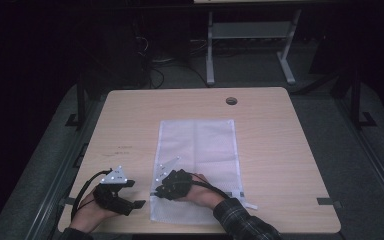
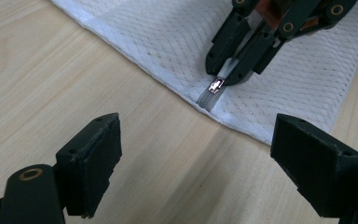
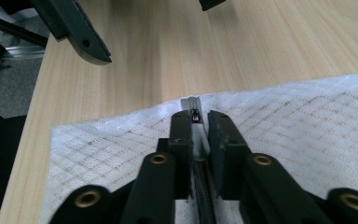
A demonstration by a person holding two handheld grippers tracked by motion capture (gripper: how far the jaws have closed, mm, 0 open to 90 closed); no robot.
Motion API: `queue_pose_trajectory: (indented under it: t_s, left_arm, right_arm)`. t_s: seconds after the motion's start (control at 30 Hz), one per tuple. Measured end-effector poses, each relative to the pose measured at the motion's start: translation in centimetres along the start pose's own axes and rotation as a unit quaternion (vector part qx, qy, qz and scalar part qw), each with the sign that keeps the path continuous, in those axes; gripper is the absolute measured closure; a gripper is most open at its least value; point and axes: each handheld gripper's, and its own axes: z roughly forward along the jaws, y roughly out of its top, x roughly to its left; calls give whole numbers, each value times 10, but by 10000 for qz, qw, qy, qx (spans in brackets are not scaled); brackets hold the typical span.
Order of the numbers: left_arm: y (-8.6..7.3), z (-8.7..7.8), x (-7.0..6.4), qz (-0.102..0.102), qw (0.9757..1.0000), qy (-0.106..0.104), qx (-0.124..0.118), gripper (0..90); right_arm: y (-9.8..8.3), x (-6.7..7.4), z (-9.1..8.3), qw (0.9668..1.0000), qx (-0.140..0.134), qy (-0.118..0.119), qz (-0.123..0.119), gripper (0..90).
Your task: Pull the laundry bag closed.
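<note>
Right hand-held gripper (image 3: 196,122) sits low on the white mesh bag (image 1: 197,150), its two black jaws drawn nearly together on either side of the small metal zipper pull (image 3: 196,115); from the right gripper view I cannot tell whether they actually pinch the pull or only flank it. That pull lies at the end of the bag's zipper, right at the bag's edge nearest the left hand. In the left gripper view the same pull (image 2: 215,86) glints at the tips of the other tool, with a short grey tab of zipper tape poking out past the bag's hem onto the wood.

Left hand-held gripper (image 2: 196,154) is held just beside that edge of the bag, over bare wood, with its jaws wide apart and nothing between them. In the high view it (image 1: 122,192) lies close to the near rim of the counter (image 1: 280,150), with a grey three-cornered plate on top.

The bag lies flat on the counter, stretching away from the person, with the right tool (image 1: 166,181) resting on its near part. A round hole (image 1: 231,101) is set in the counter beyond the bag's far end
</note>
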Motion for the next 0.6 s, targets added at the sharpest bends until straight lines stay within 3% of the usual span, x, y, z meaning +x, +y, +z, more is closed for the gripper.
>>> queue_pose_trajectory:
  t_s: [0.33,0.6]
  left_arm:
    - [0,1,0,0,10000,-11,4,156]
    - [3,1,-1,-33,9999,-141,-26,192]
  right_arm:
    - [4,0,-9,9999,-137,91,40,812]
    - [6,-1,-18,9996,-188,205,11,817]
